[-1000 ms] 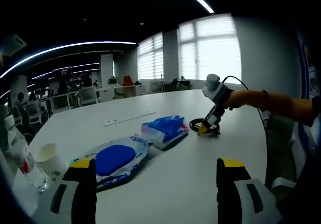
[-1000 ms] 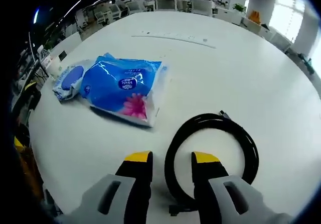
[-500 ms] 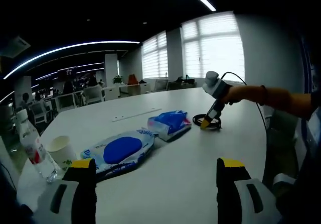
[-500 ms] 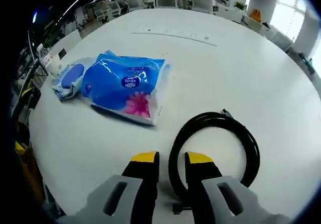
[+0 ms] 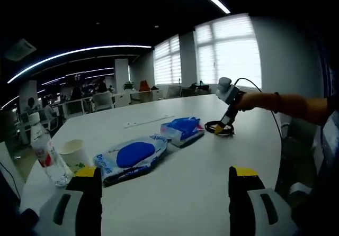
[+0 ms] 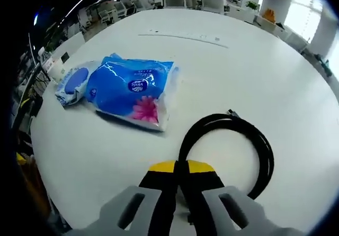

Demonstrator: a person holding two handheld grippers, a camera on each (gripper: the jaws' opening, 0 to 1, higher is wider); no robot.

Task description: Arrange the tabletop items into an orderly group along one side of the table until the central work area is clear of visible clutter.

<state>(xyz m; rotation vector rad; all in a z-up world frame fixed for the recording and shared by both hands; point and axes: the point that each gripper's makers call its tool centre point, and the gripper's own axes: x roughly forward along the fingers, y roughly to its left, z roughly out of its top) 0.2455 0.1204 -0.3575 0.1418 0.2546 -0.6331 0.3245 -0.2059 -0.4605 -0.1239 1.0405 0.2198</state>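
A coiled black cable (image 6: 233, 141) lies on the white table (image 6: 254, 72), and my right gripper (image 6: 180, 168) is shut on its near loop. The left gripper view catches that gripper (image 5: 217, 130) far off at the cable coil (image 5: 219, 127), held by a person's arm (image 5: 291, 106). A blue tissue pack (image 6: 132, 90) (image 5: 184, 128) lies left of the cable. Beyond it sits a flat wet-wipes pack (image 6: 74, 82) (image 5: 131, 157). A paper cup (image 5: 73, 155) and a plastic bottle (image 5: 46, 157) stand at the left edge. My left gripper (image 5: 164, 179) is open above bare table.
A thin white strip (image 6: 183, 37) (image 5: 148, 121) lies across the far middle of the table. Office desks and chairs (image 5: 95, 101) fill the room behind. Bare tabletop stretches between my left gripper and the packs.
My right gripper's jaws closed onto the near loop of the cable. The left view pulled back, bringing more of the bottle and cup into sight.
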